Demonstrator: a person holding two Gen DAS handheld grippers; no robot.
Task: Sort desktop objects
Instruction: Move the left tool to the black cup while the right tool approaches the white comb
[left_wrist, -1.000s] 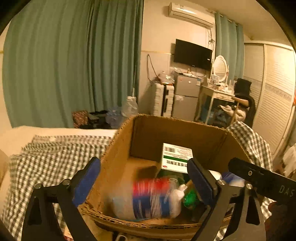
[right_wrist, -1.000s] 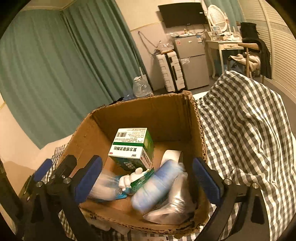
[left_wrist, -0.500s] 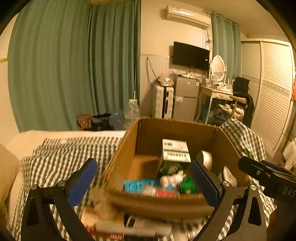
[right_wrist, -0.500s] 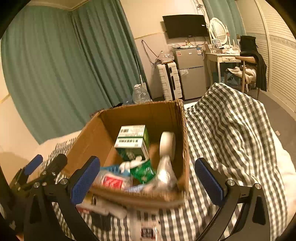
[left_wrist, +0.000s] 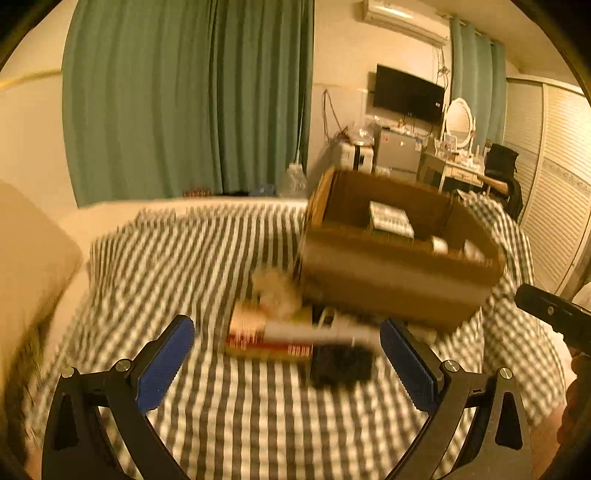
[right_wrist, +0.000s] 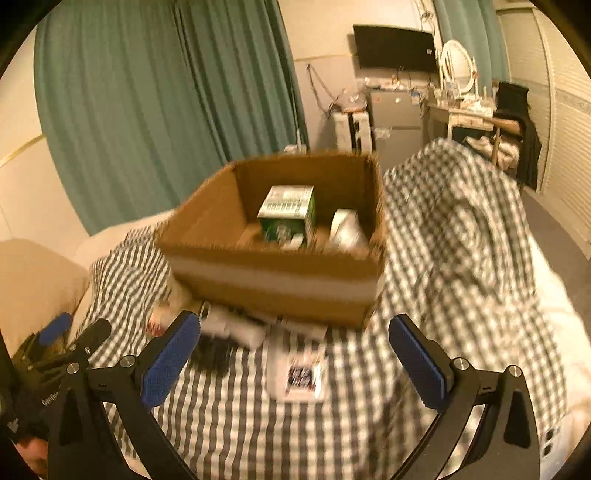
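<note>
Fingers on both our grippers, left (left_wrist: 287, 354) and right (right_wrist: 294, 350), spread wide, empty; cardboard box (right_wrist: 273, 280) on checked bedcover (right_wrist: 461, 229).

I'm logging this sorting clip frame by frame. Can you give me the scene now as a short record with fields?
surface: checked blanket
container: cardboard box, open top, resting on the blanket
inside box: green and white carton, white roll
outside box: book, black object, white packet, all blurred
left tool: open, empty
right tool: open, empty
</note>
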